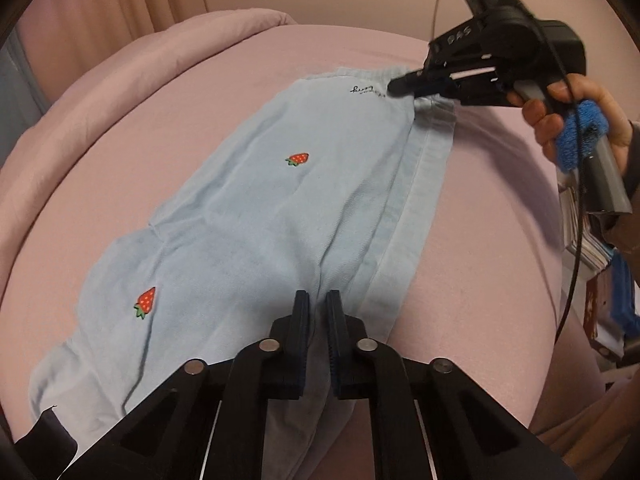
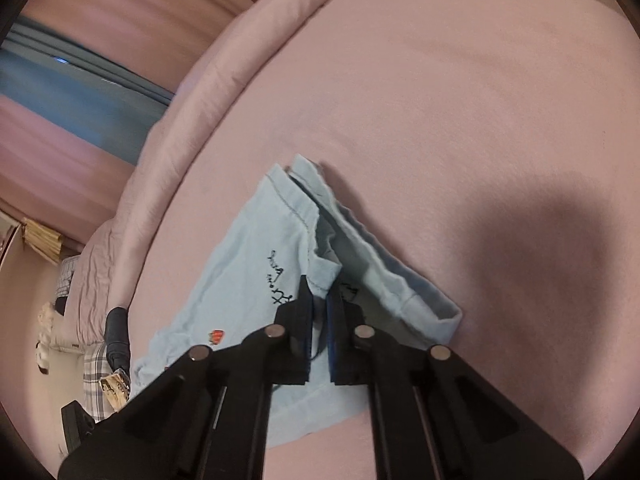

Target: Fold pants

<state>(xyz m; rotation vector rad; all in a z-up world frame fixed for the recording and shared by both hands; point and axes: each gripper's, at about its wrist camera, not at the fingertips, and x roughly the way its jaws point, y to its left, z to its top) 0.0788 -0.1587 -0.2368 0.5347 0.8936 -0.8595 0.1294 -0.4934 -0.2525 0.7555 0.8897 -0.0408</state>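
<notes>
Light blue pants (image 1: pixel 260 208) with red strawberry patches (image 1: pixel 298 159) lie lengthwise on a pink bed (image 1: pixel 120 140). My left gripper (image 1: pixel 318 300) is shut on a pinch of the cloth at the near end, a ridge of fabric rising between its fingers. At the far end, beside dark embroidered script, my right gripper (image 1: pixel 396 87) is shut on the pants' edge, held by a person's hand (image 1: pixel 560 120). The right wrist view shows the right gripper (image 2: pixel 320 286) clamping layered hems of the pants (image 2: pixel 240 280), which lift slightly off the bed (image 2: pixel 440 100).
A rolled pink duvet (image 1: pixel 160 52) borders the bed's far edge, with curtains (image 1: pixel 100 0) behind. A black cable (image 1: pixel 576 240) hangs from the right gripper past stacked items (image 1: pixel 588 240) beside the bed. Clutter (image 2: pixel 60 280) lies off the bed's left side.
</notes>
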